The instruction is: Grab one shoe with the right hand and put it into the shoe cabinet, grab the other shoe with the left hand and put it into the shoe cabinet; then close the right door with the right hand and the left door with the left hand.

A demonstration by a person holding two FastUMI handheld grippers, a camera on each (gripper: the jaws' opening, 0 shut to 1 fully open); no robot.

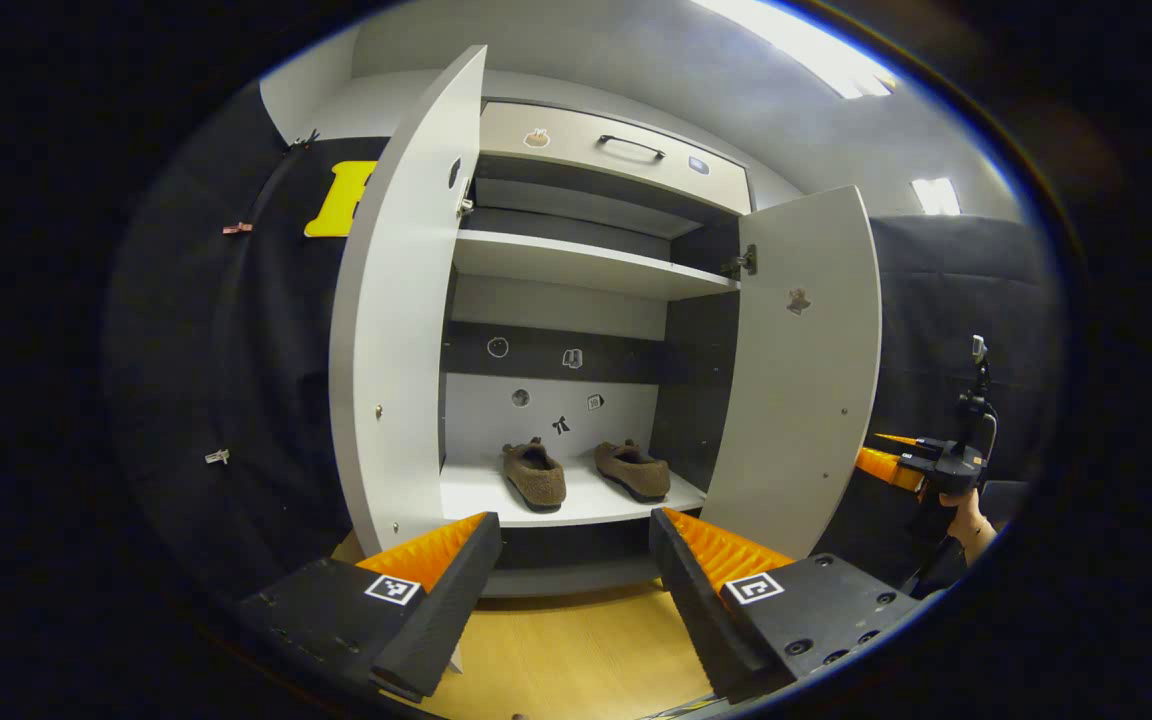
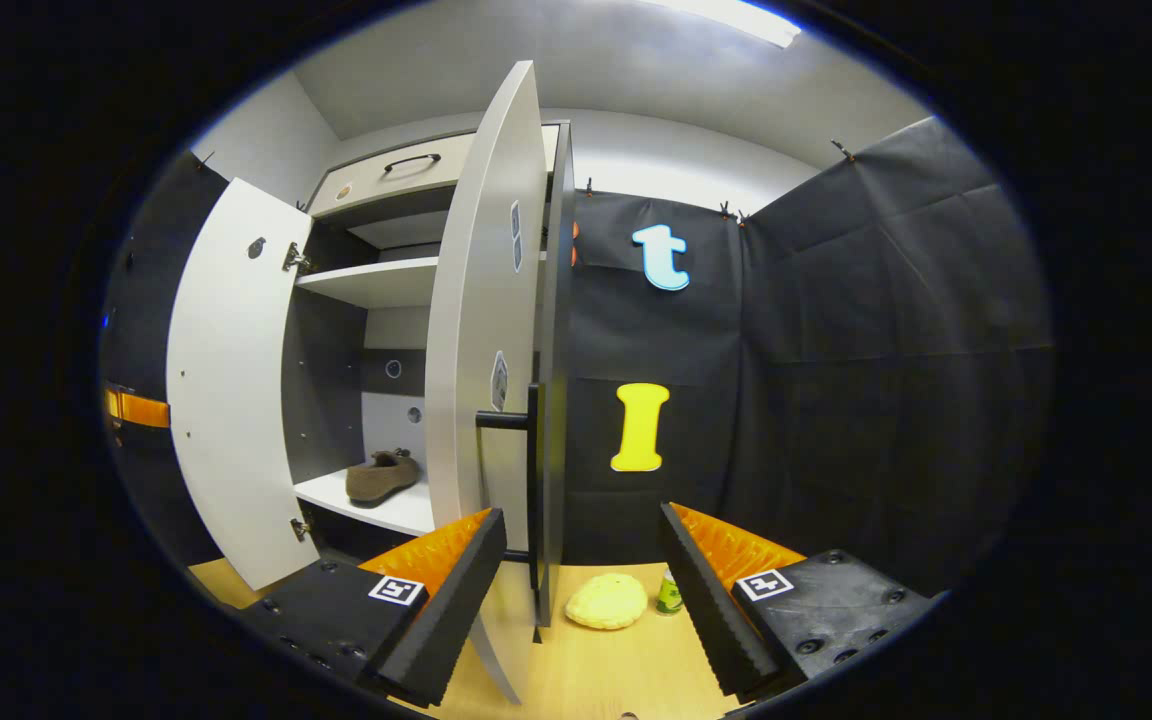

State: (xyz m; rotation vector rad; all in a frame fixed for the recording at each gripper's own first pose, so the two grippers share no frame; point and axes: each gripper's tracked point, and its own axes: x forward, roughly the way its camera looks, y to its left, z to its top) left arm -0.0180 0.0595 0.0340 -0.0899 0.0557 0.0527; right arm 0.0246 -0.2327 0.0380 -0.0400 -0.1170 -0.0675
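Left gripper (image 1: 576, 590) fingers spread wide, empty. Two brown slippers (image 1: 534, 474) (image 1: 631, 469) side by side on bottom shelf of shoe cabinet (image 1: 576, 260), ahead between fingers, long axes front-to-back, toes toward camera. Both doors open. Right gripper (image 2: 581, 590) wide, empty; right door (image 2: 481, 330) edge-on just above its left finger.

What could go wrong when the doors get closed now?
The right door stands edge-on just ahead of the open right gripper, so a push might slip off its thin edge. The shoes sit near the shelf's front; a swinging door might clip one.
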